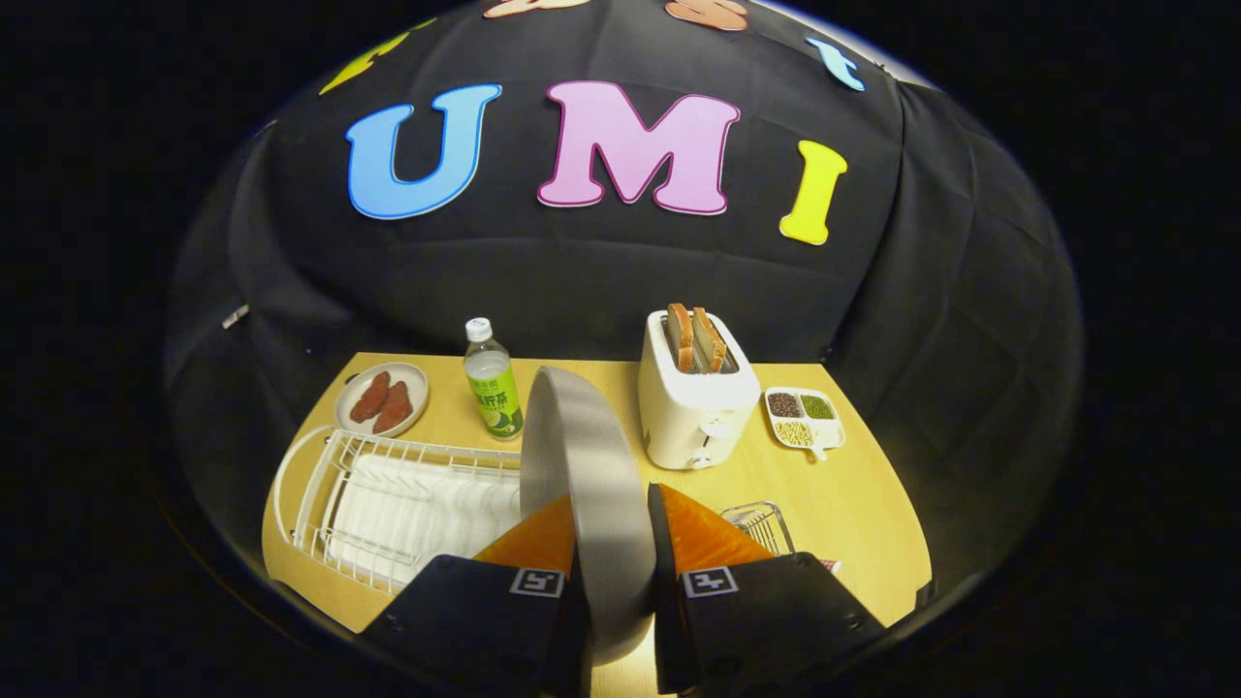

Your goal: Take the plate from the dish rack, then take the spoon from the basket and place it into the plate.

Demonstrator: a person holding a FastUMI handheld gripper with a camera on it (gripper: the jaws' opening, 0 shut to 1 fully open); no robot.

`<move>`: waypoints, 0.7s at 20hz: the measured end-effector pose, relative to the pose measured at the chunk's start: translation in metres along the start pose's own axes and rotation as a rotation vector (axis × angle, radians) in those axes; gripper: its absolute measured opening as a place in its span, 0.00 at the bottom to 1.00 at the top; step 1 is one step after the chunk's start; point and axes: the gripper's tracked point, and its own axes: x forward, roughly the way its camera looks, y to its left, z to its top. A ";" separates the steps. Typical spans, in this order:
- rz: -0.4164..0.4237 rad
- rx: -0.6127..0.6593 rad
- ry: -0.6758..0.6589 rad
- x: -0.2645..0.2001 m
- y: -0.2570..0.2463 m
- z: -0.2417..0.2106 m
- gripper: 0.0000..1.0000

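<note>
A grey plate (587, 475) stands on edge between my two fingers, and the gripper (609, 528) is shut on its rim. The plate is held above the table, to the right of the white wire dish rack (388, 499). A small wire basket (761, 523) sits just beyond my right finger; part of it is hidden behind that finger, and I cannot make out the spoon in it.
On the wooden table (863, 514) stand a white toaster (693, 402) with bread slices, a drink bottle (493, 383), a small plate of meat pieces (383, 399) at the back left, and a divided dish of beans (803, 417) at the right.
</note>
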 end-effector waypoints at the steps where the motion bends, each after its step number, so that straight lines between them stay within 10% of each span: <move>1: 0.024 0.019 -0.001 -0.011 -0.004 -0.002 0.29; 14: 0.267 0.274 0.252 -0.100 -0.037 -0.152 0.29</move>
